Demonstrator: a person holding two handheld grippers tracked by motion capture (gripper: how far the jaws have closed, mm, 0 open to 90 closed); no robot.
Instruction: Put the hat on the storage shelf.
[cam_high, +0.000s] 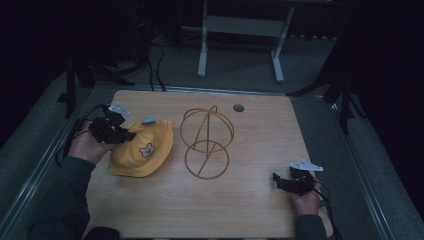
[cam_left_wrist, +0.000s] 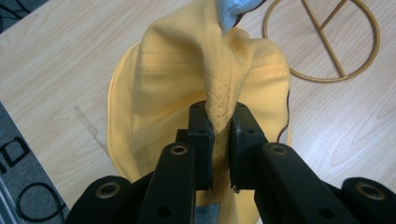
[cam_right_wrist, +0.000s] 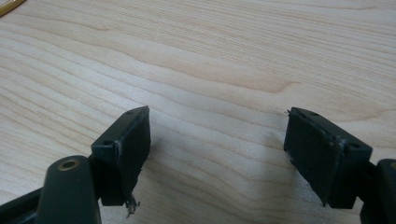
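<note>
Left tool (cam_left_wrist: 218, 135) on soft yellow hat (cam_left_wrist: 187, 84)

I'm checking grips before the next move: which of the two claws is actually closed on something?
The left claw: it pinches a fold of the yellow hat. The right claw stands open over bare table.

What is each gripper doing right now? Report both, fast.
Left gripper: shut on a fold of the yellow hat.
Right gripper: open, empty, over the table.
</note>
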